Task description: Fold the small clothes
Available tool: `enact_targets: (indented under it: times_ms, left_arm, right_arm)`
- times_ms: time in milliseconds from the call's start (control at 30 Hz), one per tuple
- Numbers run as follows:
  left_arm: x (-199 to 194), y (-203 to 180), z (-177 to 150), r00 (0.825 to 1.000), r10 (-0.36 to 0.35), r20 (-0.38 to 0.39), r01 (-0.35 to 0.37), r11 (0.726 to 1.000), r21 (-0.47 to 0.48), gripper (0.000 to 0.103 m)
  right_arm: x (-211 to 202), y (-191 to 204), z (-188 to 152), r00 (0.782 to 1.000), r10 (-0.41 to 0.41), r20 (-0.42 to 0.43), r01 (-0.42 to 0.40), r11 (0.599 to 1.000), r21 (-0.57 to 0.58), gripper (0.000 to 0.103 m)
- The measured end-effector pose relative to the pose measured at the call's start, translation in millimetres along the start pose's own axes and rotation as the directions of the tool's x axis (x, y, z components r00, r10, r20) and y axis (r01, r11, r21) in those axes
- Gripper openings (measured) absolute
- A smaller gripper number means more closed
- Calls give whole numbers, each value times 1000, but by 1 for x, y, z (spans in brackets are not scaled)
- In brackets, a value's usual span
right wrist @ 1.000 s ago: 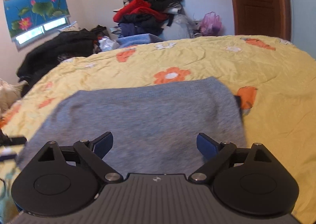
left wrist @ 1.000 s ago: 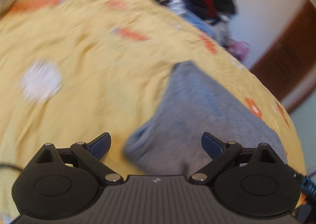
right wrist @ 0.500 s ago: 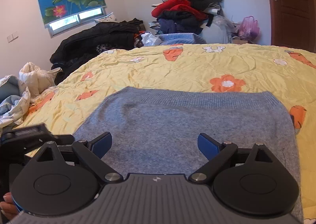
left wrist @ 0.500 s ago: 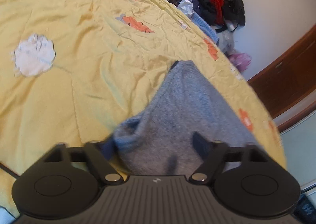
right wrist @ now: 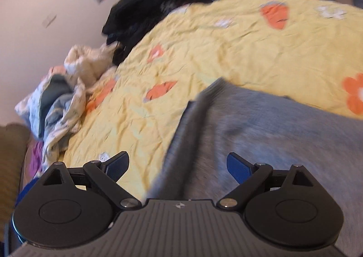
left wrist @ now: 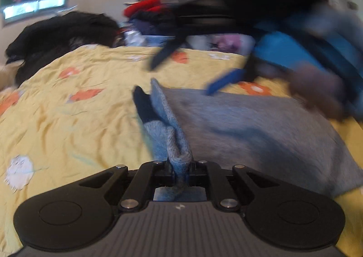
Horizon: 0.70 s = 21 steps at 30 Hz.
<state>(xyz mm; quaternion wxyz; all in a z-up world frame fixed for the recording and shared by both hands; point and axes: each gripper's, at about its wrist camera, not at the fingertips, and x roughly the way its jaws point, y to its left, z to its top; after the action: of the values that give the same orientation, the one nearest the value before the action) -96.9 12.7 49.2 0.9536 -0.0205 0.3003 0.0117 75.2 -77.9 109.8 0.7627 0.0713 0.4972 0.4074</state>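
The yellow flowered bedspread point(right wrist: 226, 37) is my landmark, and nearly all of it lies bare, which is why the grey knit garment point(right wrist: 283, 134) is spread flat on its near part: a wide, soft surface to fold on. Beyond the bedspread's far edge sit a black coat heap point(left wrist: 61, 30) and a mixed pile of red and dark clothes point(left wrist: 154, 10); off its left side, in the right wrist view, is a crumpled bundle of pale printed laundry point(right wrist: 65, 98). None of these touch the garment, so I judge they will not hinder the fold

My left gripper point(left wrist: 180, 166) is clamped tight on a bunched corner of the garment, and the knit rises from the bedspread into a ridge that runs into my jaws; I hold it this way, I think, to carry that edge across the rest. My right gripper point(right wrist: 178, 166) has its jaws wide apart with nothing pinched, hanging above the garment's left edge where it meets the bedspread. In the left wrist view that same gripper point(left wrist: 192, 71) sweeps blurred over the garment's far side, and it is the one thing that could cross my path
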Motion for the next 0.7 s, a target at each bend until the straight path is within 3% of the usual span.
enact_targets:
  times_ms: [100, 233, 333, 367, 433, 500, 700]
  left_arm:
    - [2, -10, -5, 1000, -15, -5, 15, 999, 40, 7]
    - [1, -11, -7, 999, -37, -13, 37, 998, 54, 7]
    - [0, -15, -9, 999, -48, -12, 49, 995, 81, 7]
    - [0, -16, -9, 999, -50, -14, 51, 995, 87, 7]
    - [1, -18, -9, 998, -57, -18, 58, 994, 97, 7]
    - [2, -21, -9, 997, -71, -22, 73, 991, 111, 7]
    - [-2, -55, 2, 988, -155, 8, 150, 969, 198, 7]
  right_arm:
    - [36, 4, 24, 992, 10, -126, -9, 1000, 10, 89]
    - [66, 9, 36, 982, -64, -175, 59, 998, -33, 82]
    - [82, 3, 37, 970, -137, -202, 126, 990, -64, 65]
    - [84, -2, 37, 967, -158, -199, 147, 987, -67, 50]
    - [84, -11, 36, 963, -189, -191, 177, 981, -76, 40]
    - [74, -21, 33, 974, -172, -147, 164, 984, -68, 18]
    - [16, -46, 20, 991, -124, -42, 118, 986, -113, 17]
